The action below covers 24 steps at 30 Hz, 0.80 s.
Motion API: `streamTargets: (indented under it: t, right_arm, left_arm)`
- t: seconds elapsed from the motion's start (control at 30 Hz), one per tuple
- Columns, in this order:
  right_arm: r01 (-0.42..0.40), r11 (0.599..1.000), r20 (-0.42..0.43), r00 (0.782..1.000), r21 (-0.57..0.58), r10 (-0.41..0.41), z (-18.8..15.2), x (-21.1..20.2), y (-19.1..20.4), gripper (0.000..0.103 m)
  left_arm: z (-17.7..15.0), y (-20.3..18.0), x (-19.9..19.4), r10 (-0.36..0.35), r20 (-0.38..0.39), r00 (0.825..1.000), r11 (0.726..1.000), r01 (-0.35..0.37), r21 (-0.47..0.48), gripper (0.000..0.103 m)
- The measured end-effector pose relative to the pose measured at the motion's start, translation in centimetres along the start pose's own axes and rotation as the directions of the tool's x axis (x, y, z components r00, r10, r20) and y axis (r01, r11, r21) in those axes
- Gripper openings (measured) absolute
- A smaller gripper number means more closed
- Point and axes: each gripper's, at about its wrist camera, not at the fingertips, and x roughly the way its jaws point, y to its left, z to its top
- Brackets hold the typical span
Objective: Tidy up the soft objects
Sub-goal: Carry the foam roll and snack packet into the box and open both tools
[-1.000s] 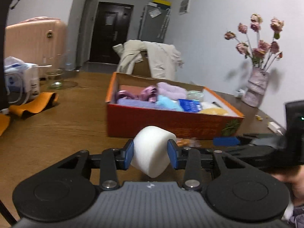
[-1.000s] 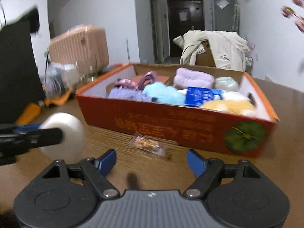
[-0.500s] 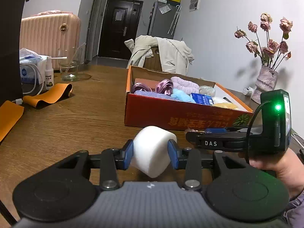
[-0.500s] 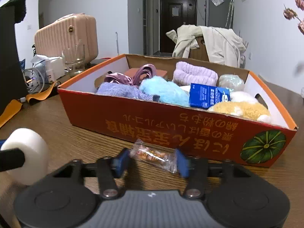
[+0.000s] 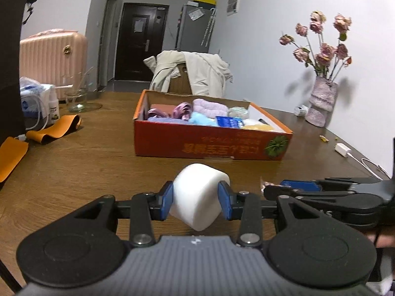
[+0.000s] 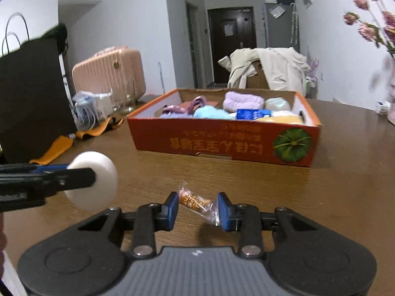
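Observation:
My left gripper [image 5: 196,197] is shut on a white foam cylinder [image 5: 200,197], held above the wooden table; the cylinder also shows at the left of the right wrist view [image 6: 93,180]. My right gripper [image 6: 197,208] is shut on a clear snack packet [image 6: 197,203], lifted a little off the table. It shows from the side in the left wrist view [image 5: 291,190]. An orange cardboard box [image 5: 209,145] [image 6: 222,143] stands ahead, filled with several soft things: purple, blue, yellow and white.
A vase of dried roses [image 5: 321,103] stands at the right by the wall, with a white charger [image 5: 343,149] and cable. Orange straps [image 5: 54,130], a glass [image 5: 76,98] and a bag are at the left. A chair with a coat [image 5: 190,74] stands behind the box.
My right gripper closed on the snack packet and lifted it. Both grippers have drawn back from the box, which now looks farther away. The left gripper keeps the foam cylinder.

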Motion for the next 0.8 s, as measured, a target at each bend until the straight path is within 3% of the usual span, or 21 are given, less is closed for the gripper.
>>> streamTargets:
  t: [0.17,0.4,0.57,0.8]
  right_arm:
    - [-0.008,1.0,0.051,0.999,0.023,0.007,0.9,-1.5,-1.2,0.033]
    - [-0.014,0.999,0.127,0.992,-0.039,0.019,6.8,0.9,-3.5,0.033]
    - [-0.023,0.999,0.101,0.995,-0.033,0.027,11.2,5.9,-5.9,0.033]
    - [-0.039,0.999,0.012,0.999,-0.019,0.039,12.7,13.2,-7.8,0.036]
  left_arm:
    - [1.9,-1.2,0.2,-0.018,0.044,0.999,1.0,0.017,0.022,0.039]
    - [10.3,-1.9,5.3,-0.005,0.159,0.987,0.996,-0.009,0.089,0.039]
    - [15.0,-2.5,13.3,0.027,0.126,0.992,0.992,-0.042,0.121,0.039]
    - [16.9,-2.6,22.9,0.063,0.035,0.997,0.989,-0.067,0.135,0.04]
